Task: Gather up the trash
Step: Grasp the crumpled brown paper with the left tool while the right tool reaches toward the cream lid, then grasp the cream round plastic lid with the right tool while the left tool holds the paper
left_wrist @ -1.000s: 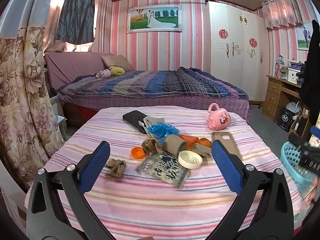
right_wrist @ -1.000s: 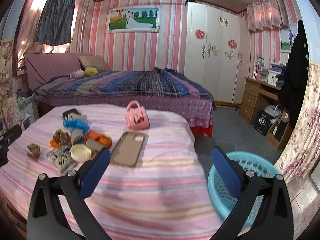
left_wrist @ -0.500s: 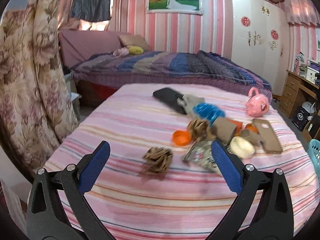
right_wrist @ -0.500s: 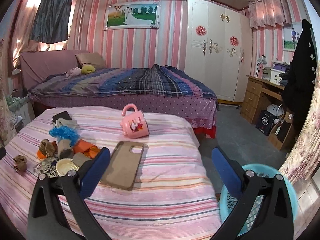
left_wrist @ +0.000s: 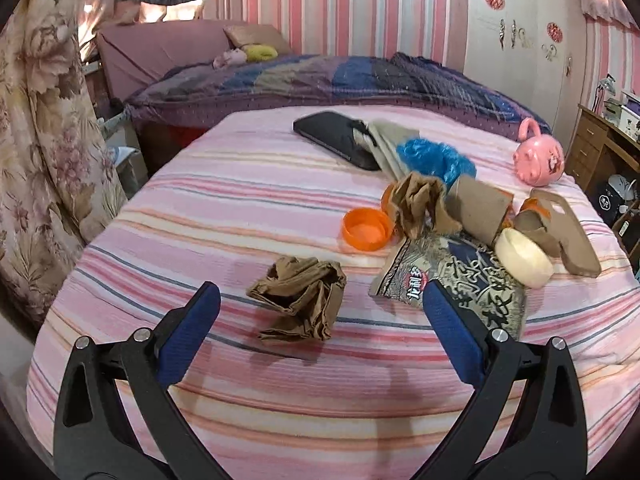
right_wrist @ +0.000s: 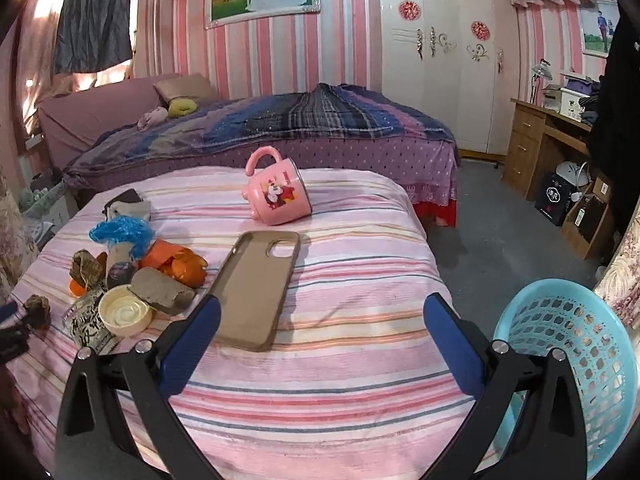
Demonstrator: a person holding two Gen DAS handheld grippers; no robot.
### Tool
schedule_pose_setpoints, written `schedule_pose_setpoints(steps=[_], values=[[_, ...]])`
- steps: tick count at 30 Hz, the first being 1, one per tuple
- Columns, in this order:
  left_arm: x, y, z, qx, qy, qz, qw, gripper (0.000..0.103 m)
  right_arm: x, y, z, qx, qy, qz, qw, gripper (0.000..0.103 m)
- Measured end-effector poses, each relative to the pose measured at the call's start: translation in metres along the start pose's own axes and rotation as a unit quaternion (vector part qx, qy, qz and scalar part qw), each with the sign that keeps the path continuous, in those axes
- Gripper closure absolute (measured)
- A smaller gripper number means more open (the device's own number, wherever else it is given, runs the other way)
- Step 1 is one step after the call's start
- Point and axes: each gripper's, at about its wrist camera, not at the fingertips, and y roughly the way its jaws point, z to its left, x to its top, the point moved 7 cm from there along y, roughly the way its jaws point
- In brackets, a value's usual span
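Pink striped bed (left_wrist: pixel 248 216) bearing scattered trash, with the blue laundry basket (right_wrist: pixel 580 364) on the floor at its right corner; left gripper (left_wrist: pixel 320 304) — jaws spread wide, empty — framing the crumpled brown paper (left_wrist: pixel 300 300); right gripper (right_wrist: pixel 320 314) likewise released, near the phone case (right_wrist: pixel 256 284).

The flat, crinkled snack wrapper (left_wrist: pixel 452 280), dark blue and grey with white brush-style calligraphy, lies right of centre in the left wrist view. It carries large white Chinese characters and a small round red-and-white logo near its lower left corner; none of these can be read clearly. At the right edge of the right wrist view, the black box (right_wrist: pixel 554 199) on the floor shows a small white mark, also unreadable.
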Motion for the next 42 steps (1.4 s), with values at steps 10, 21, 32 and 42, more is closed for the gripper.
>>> schedule_pose_setpoints(steps=[10,21,32,42], values=[[-0.009,0.014,0.006,-0.042,-0.031,0.045,0.9976,0.065,-0.015,0.005,0.046,0.045,-0.037,0.029,0.998,0.004],[0.01,-0.027,0.012,-0.001,-0.005,-0.028,0.9996,0.065,-0.039,0.015,0.114,0.116,-0.05,0.065,0.99,0.004],[0.018,-0.023,0.043,-0.008,-0.059,-0.021,0.998,0.065,-0.048,0.046,0.178,0.134,-0.098,0.112,0.98,0.021],[0.019,-0.018,0.036,-0.028,-0.064,-0.013,0.9975,0.065,-0.043,0.06,0.177,0.151,-0.08,0.12,0.978,0.043]])
